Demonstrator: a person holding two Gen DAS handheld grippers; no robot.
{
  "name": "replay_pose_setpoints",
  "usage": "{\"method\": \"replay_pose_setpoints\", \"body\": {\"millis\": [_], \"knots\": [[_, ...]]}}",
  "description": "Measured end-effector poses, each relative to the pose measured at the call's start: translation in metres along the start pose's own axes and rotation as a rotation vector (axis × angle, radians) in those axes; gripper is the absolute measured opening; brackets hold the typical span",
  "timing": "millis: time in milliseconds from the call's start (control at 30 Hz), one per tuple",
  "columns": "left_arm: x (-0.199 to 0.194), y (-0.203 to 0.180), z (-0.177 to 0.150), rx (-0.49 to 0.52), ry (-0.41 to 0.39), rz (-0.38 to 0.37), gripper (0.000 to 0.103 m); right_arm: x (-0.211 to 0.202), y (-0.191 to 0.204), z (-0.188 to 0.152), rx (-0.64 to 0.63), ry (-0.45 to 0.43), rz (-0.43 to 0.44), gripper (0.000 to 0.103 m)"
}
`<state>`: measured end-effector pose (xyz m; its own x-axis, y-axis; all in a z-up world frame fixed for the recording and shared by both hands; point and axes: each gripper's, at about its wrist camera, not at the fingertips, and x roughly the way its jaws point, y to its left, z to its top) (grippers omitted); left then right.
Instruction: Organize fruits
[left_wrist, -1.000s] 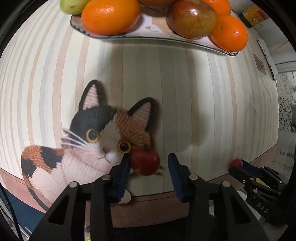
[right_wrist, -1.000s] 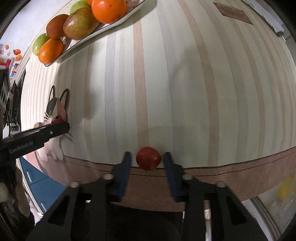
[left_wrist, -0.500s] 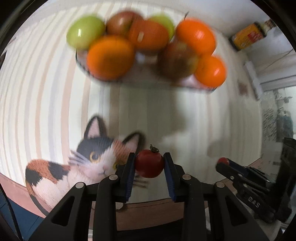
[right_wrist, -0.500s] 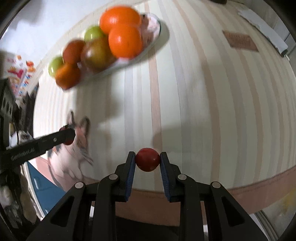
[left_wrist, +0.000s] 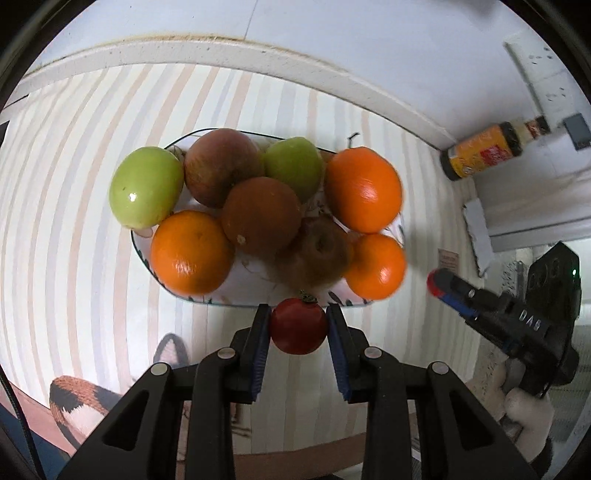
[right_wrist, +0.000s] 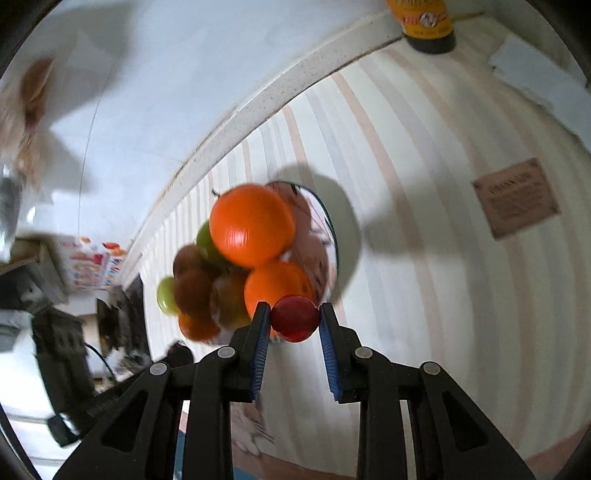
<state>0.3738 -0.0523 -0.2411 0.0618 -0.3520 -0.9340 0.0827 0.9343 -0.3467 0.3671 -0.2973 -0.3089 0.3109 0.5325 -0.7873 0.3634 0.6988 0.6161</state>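
Each hand-held gripper, left (left_wrist: 298, 325) and right (right_wrist: 294, 320), clamps a smooth round cherry tomato (left_wrist: 298, 326) between ribbed blue pads; ahead sits an oval plate (left_wrist: 236, 293) of glossy oranges (left_wrist: 192, 251).

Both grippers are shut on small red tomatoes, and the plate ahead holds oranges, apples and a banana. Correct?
Not quite: no banana. The left wrist view shows the plate holding only oranges and apples. The left gripper and right gripper each do clamp a small red tomato.

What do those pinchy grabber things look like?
Each hand-held gripper is black plastic: two angular arms with triangular cut-outs and round silver bolts, ending in ribbed blue pads. The left hand-held gripper and the right hand-held gripper match. Seen from the side, the right one carries pale raised lettering.
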Motion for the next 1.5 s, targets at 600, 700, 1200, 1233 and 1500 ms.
{"method": "replay_pose_setpoints", "body": {"millis": [600,700,1200,1233,1500], "knots": [[0.032,0.01,0.009,-0.069,0.057,0.074,0.048,0.036,-0.011,0.027,0.04,0.086,-0.073,0.057],[0.025,0.011,0.008,-0.07,0.044,0.072,0.058,0.031,-0.011,0.025,0.047,0.083,-0.094,0.066],[-0.042,0.026,-0.039,0.01,-0.115,0.364,0.094,-0.008,0.088,-0.053,-0.375,-0.093,-0.481,0.095],[-0.048,0.027,-0.042,0.006,-0.131,0.37,0.094,-0.012,0.092,-0.056,-0.382,-0.1,-0.477,0.095],[-0.119,0.009,-0.08,0.043,-0.323,0.403,0.094,-0.061,0.128,-0.101,-0.438,-0.193,-0.456,0.095]]}}
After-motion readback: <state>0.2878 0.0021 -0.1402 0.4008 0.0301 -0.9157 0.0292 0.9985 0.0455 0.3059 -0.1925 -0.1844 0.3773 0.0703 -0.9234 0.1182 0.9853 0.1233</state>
